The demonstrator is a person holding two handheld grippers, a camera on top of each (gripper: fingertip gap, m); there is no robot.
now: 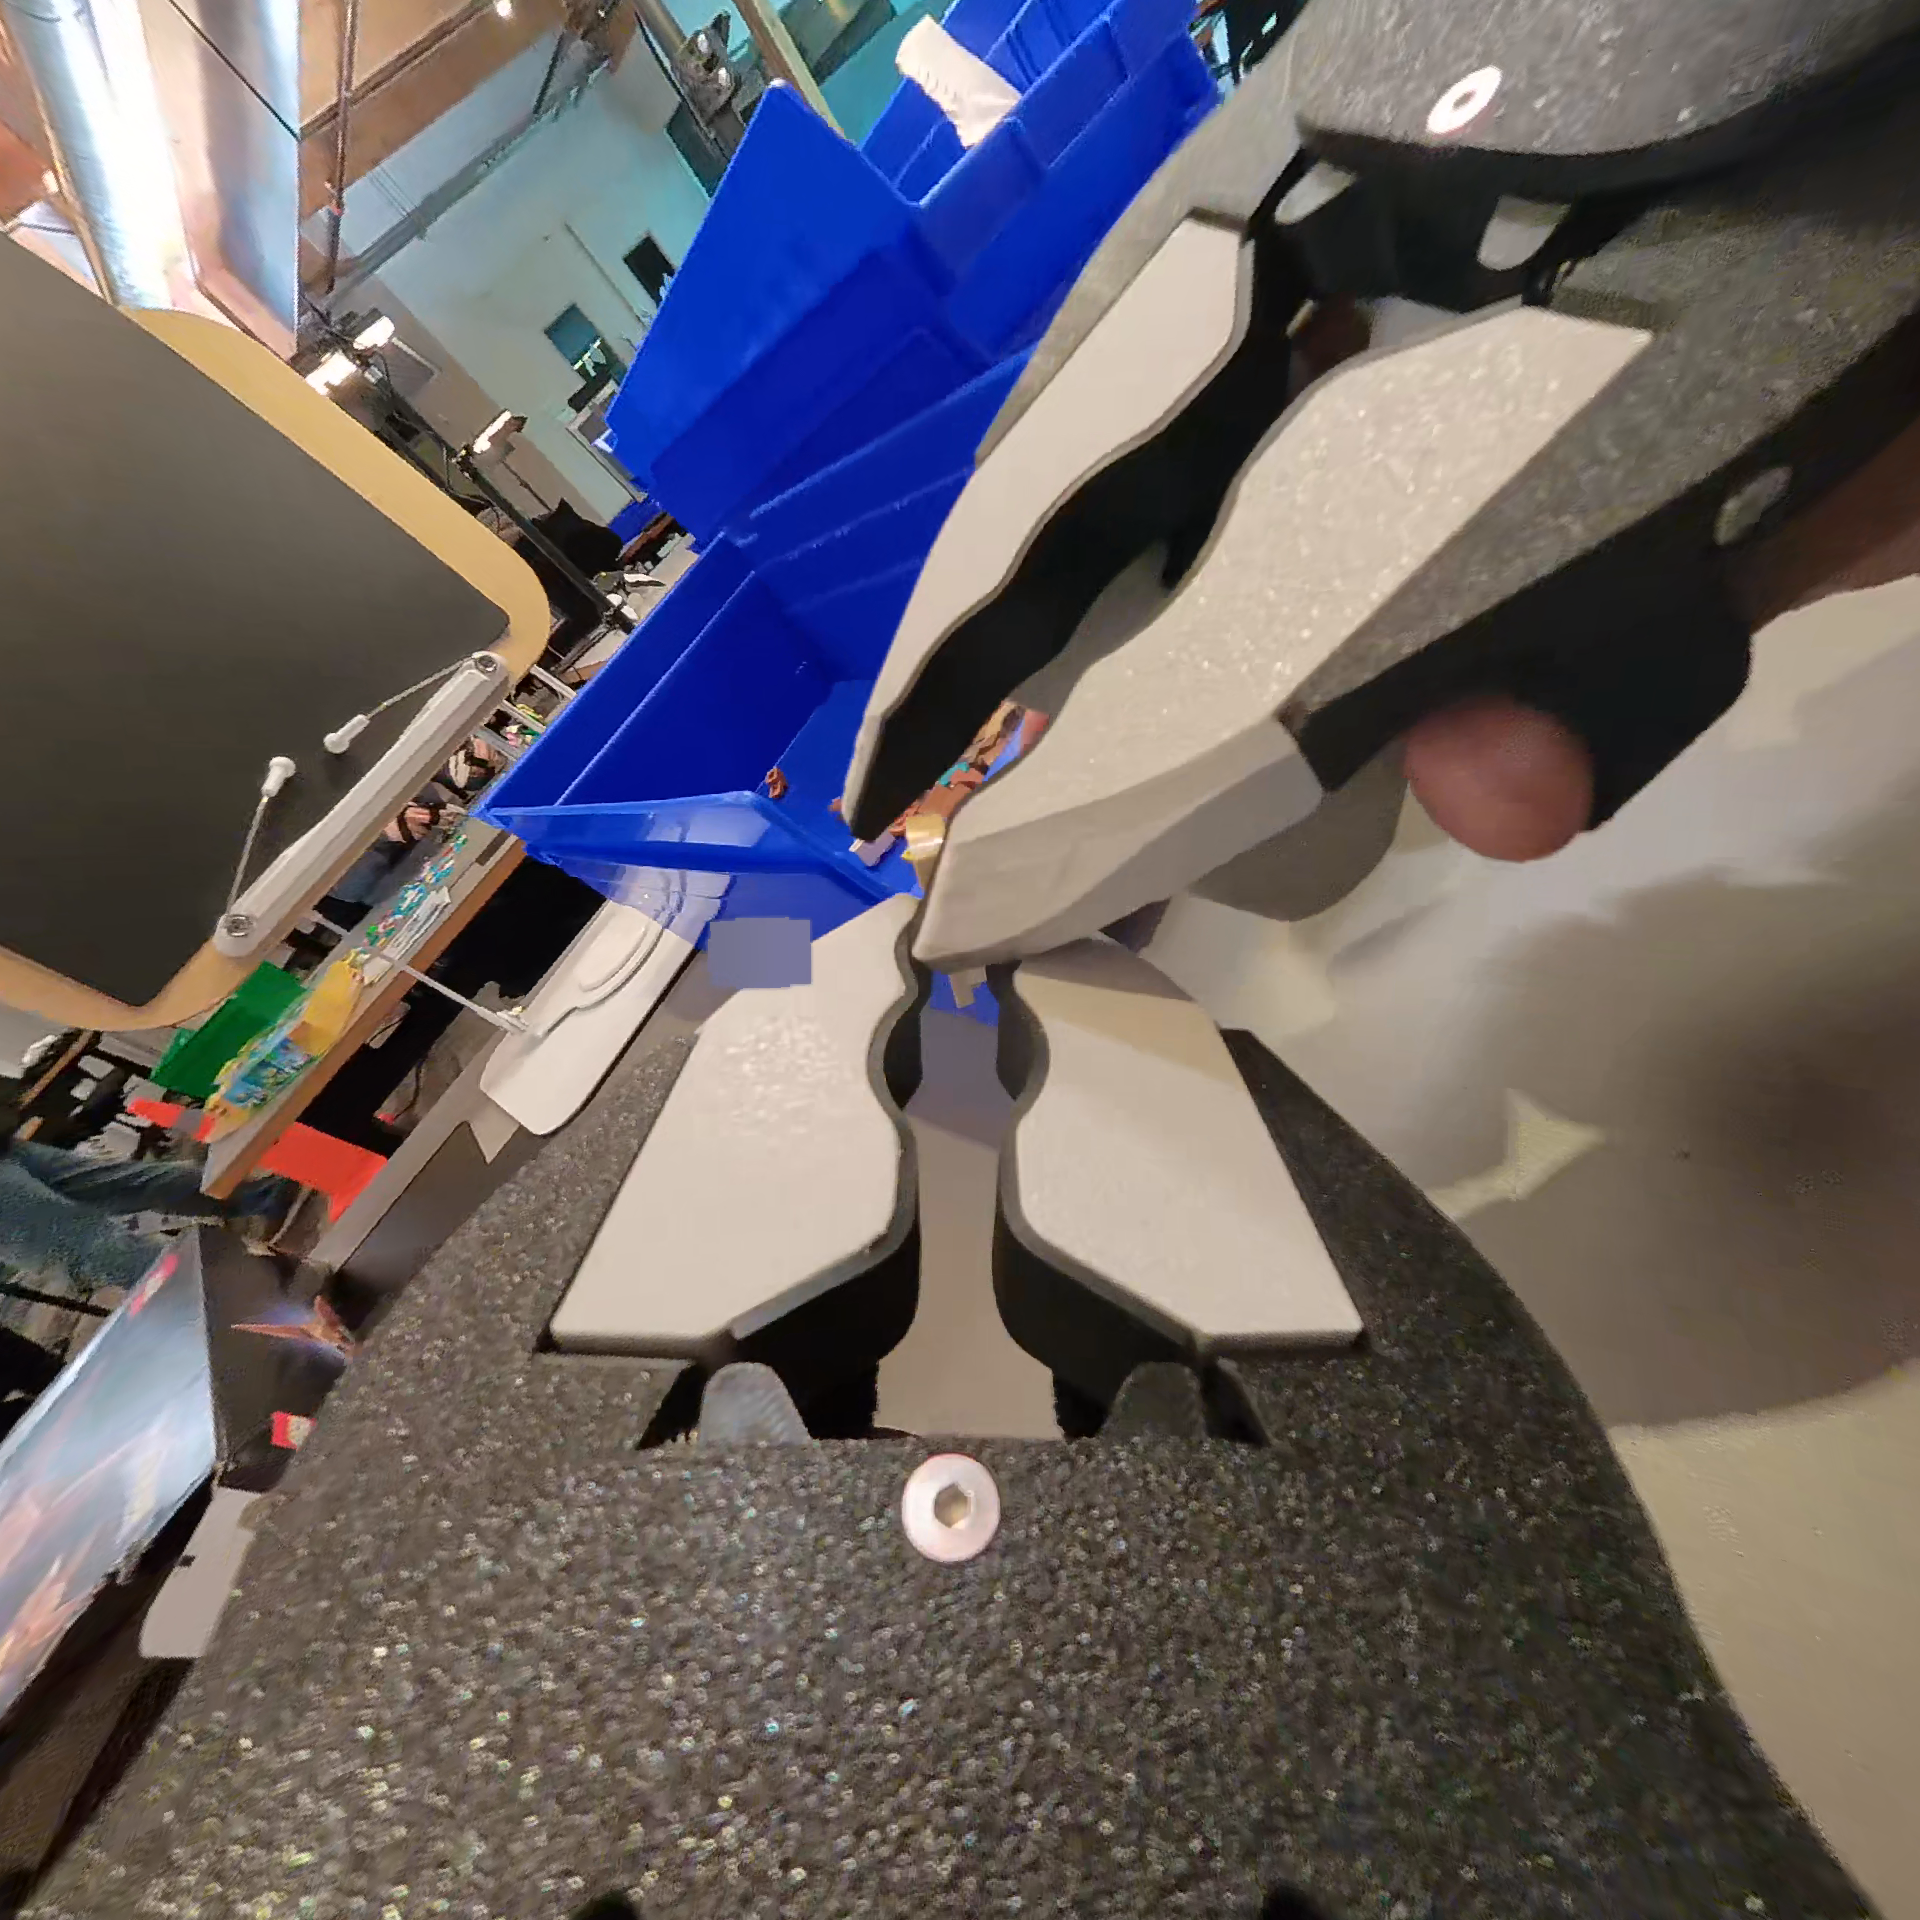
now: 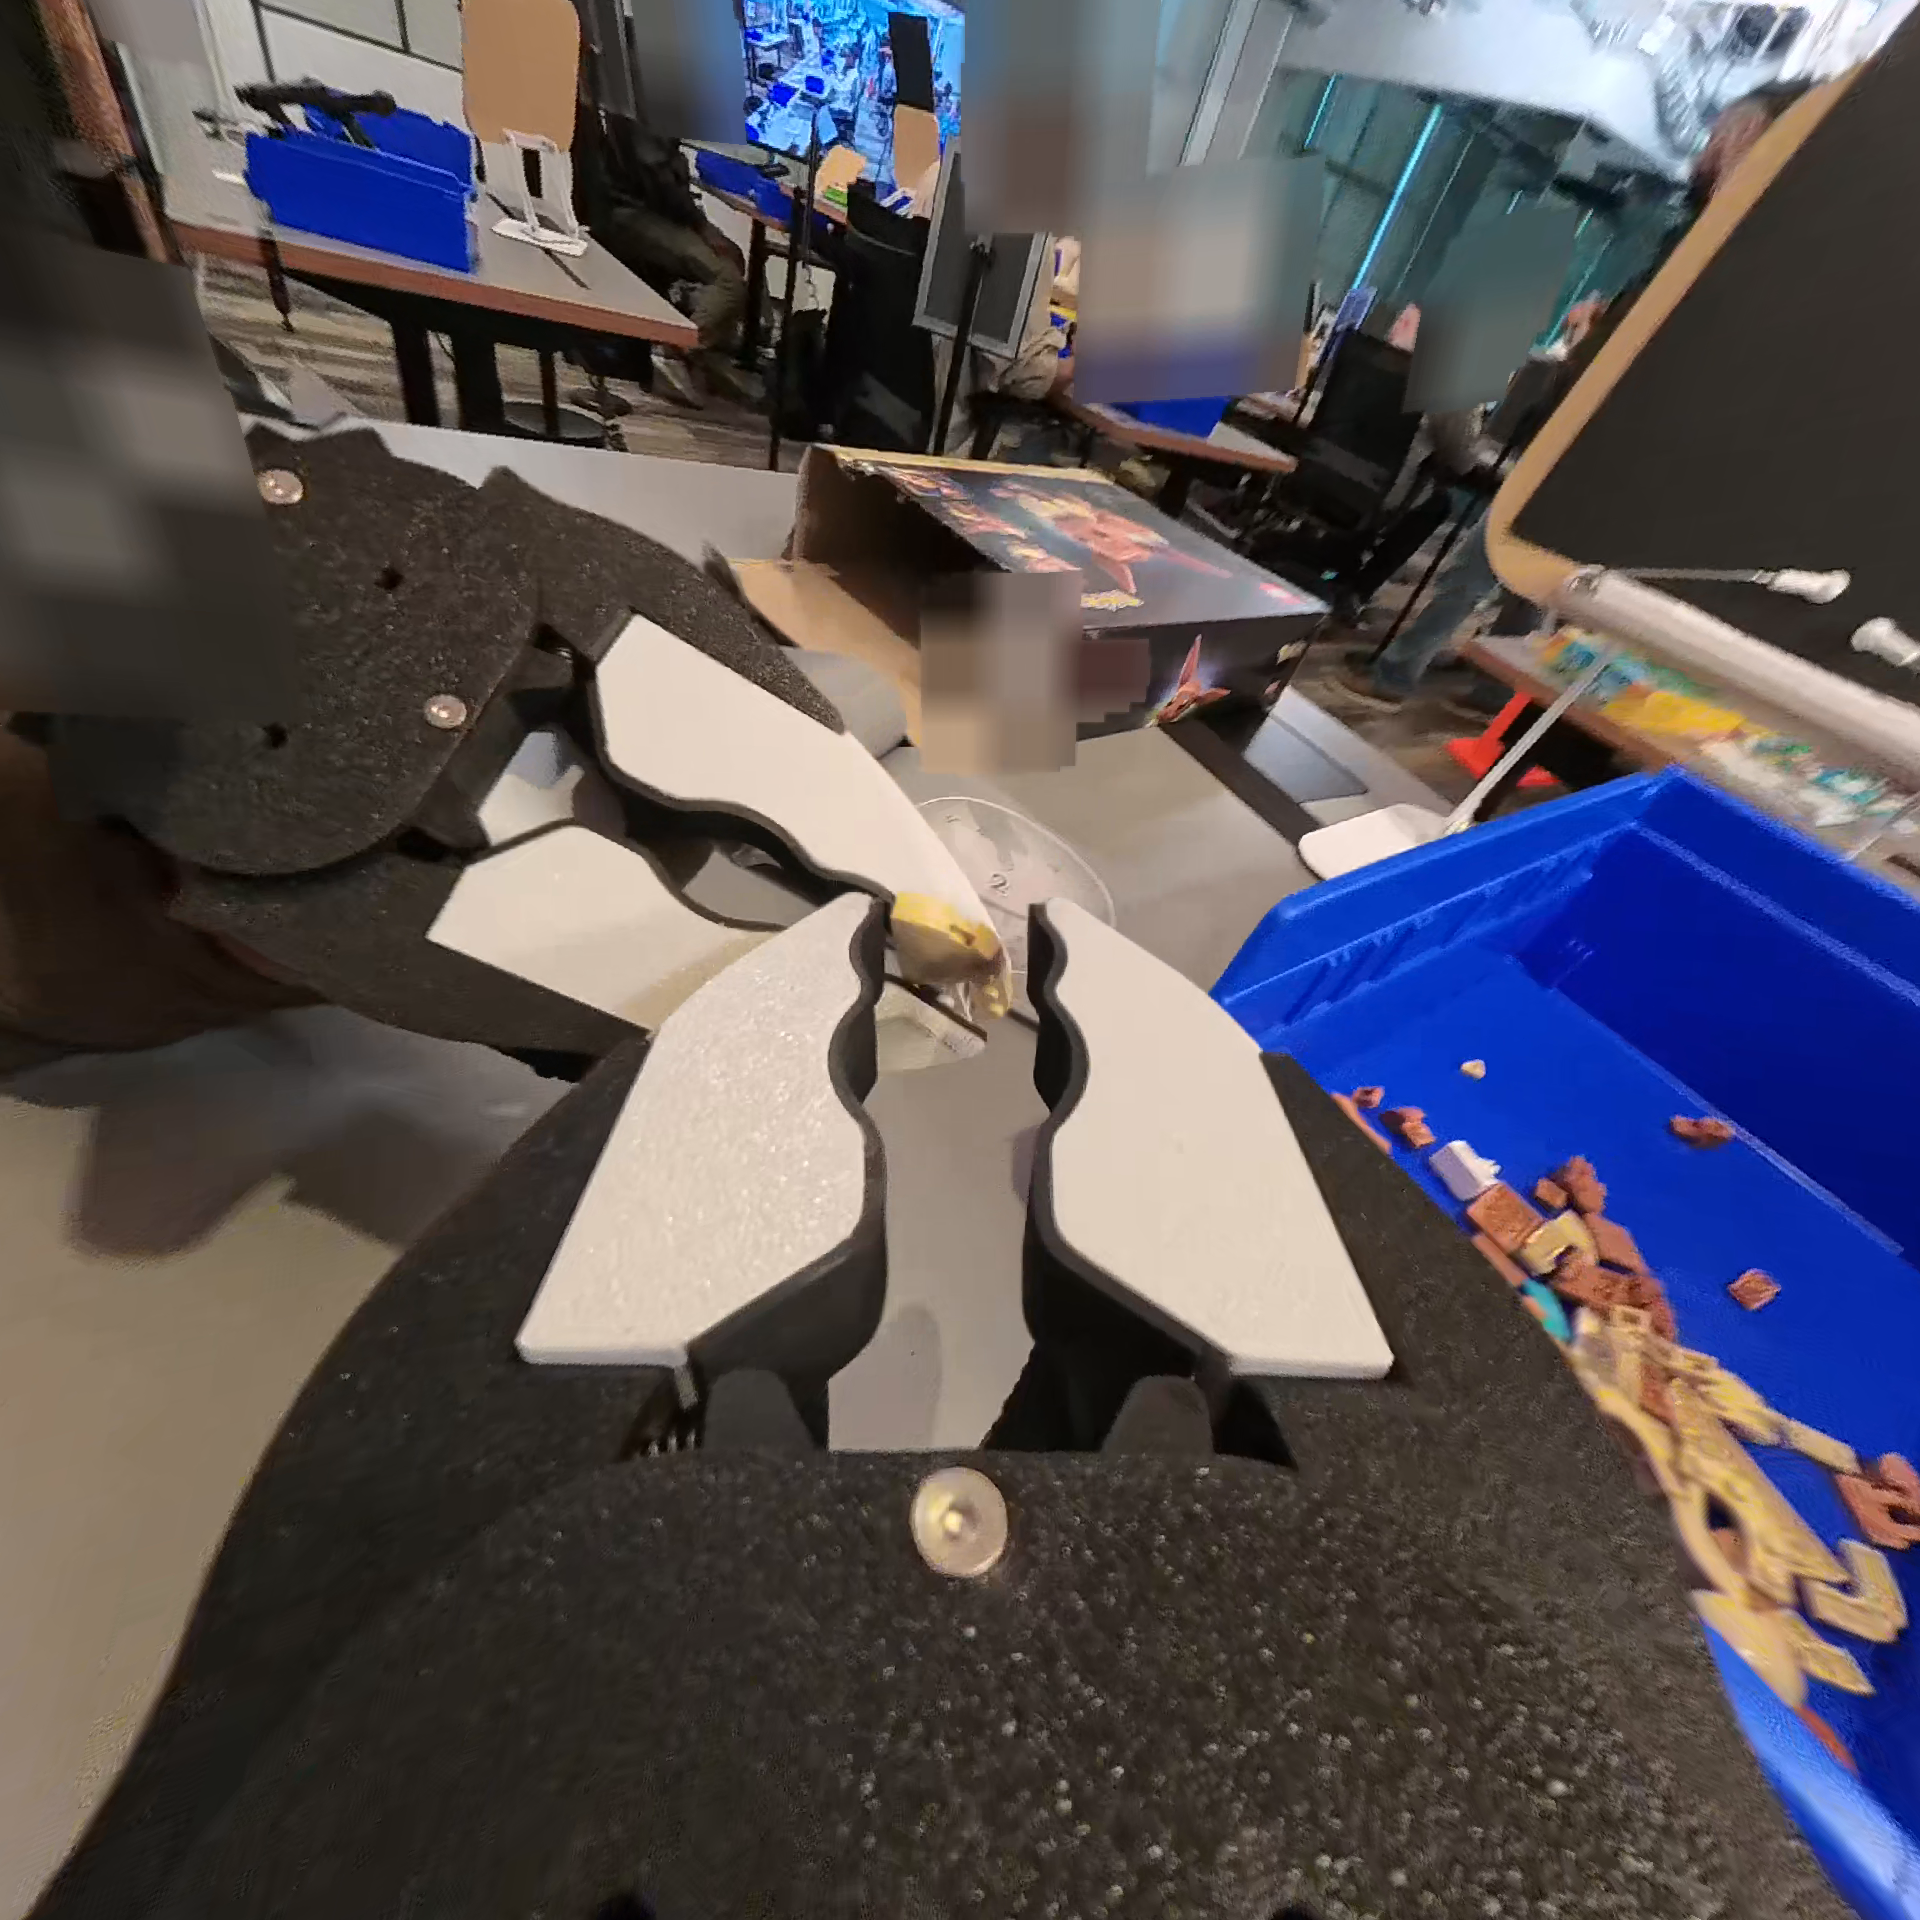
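So, quick rundown for you:
Left gripper (image 2: pixel 961 961): your jaws are clenched on a small yellow piece (image 2: pixel 940 940), probably a toy brick still in clear wrap.
Right gripper (image 2: pixel 956 935): released, fingers apart on either side of that piece, pads not pressing it.
Blue bin (image 2: pixel 1558 914): just right of both grippers on the grey table (image 2: pixel 208 1299), with loose brown and tan bricks (image 2: pixel 1590 1257) inside.
Box (image 2: pixel 1091 561): printed cardboard, farther back.
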